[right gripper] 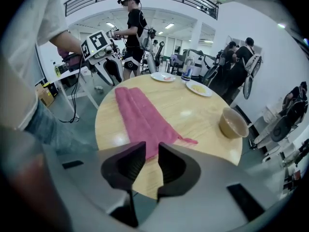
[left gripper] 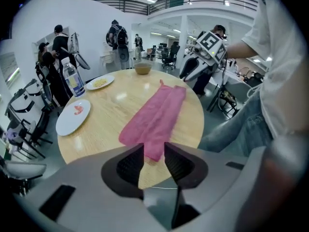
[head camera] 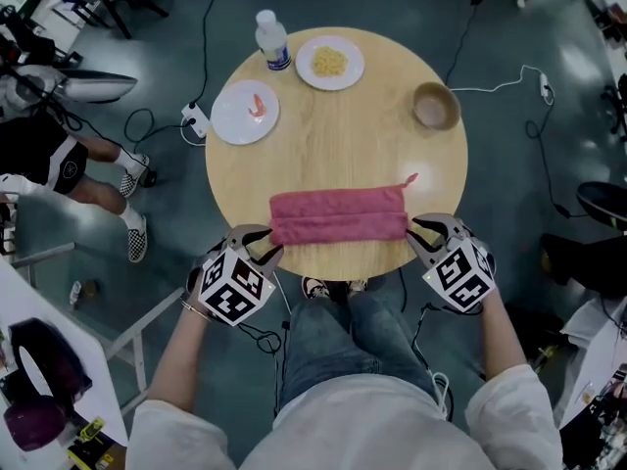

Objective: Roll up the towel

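Observation:
A pink towel (head camera: pixel 338 213), folded into a long narrow strip, lies flat across the near part of the round wooden table (head camera: pixel 333 150). A small corner tab sticks out at its right far end. My left gripper (head camera: pixel 263 245) hovers just off the strip's left end, jaws a little apart with nothing pinched. My right gripper (head camera: pixel 419 235) sits just off the right end, also slightly parted and empty. In the left gripper view the towel (left gripper: pixel 154 117) stretches away beyond the left gripper (left gripper: pixel 154 151). The right gripper view shows the towel (right gripper: pixel 140 115) past the right gripper (right gripper: pixel 152 151).
At the table's far side stand a water bottle (head camera: pixel 272 39), a plate of yellow food (head camera: pixel 330 62), a plate with a shrimp (head camera: pixel 245 112) and a brown bowl (head camera: pixel 436 106). Cables run over the floor. Several people stand around the room.

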